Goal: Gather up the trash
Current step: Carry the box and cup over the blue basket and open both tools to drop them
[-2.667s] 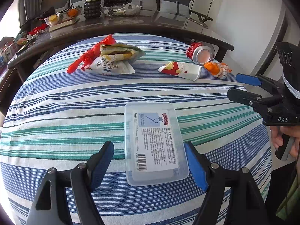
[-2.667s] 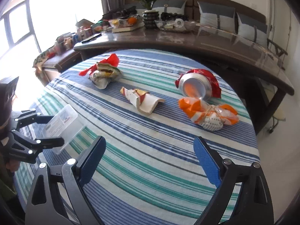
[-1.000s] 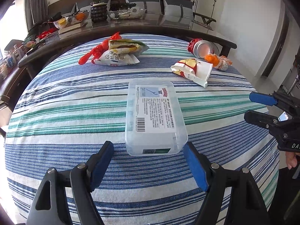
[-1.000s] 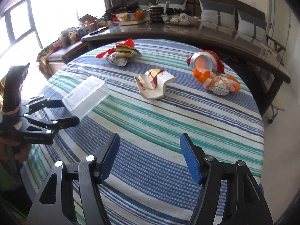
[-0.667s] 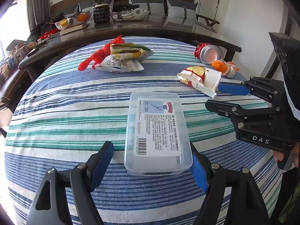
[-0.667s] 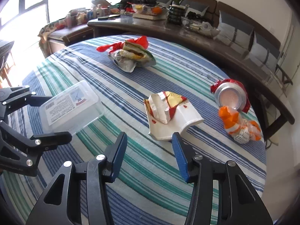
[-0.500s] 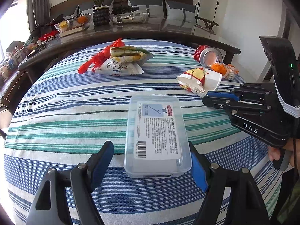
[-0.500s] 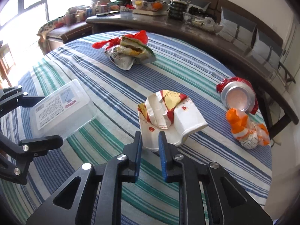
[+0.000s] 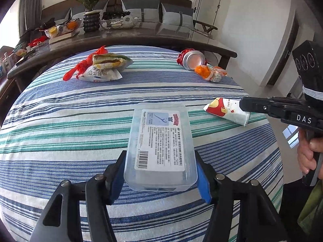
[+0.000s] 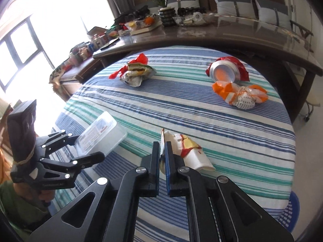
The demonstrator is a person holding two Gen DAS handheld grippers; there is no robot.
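Surface: round counter [image 9: 60, 133] under a blue, green and white striped cloth, trash scattered across it.
Left claw [image 9: 160, 178]: jaws closing around the near end of a clear plastic box [image 9: 161, 141], blue pads right against its two long sides (whether they press yet, I cannot tell); the box lies flat on the cloth, printed label facing up.
Right claw [image 10: 162, 153]: clamped tight on the thin edge of a crumpled red-and-white paper cup [image 10: 191, 153], which hangs out past the tips just above the cloth, to the right of the box.
Same cup, left view: flattened cup [image 9: 226, 111] held at its right end by the dark claw, whose handle a hand [image 9: 308, 151] grips.
Far left of cloth: snack bags with a red plastic scrap [image 9: 99, 66], bunched together.
Far right of cloth: tipped red can [image 9: 191, 59], open end facing the cameras, with a crumpled orange wrapper [image 9: 211, 73] just beside it.
Behind: long dark table [image 9: 141, 36] carrying a potted plant [image 9: 90, 14] and bowls.
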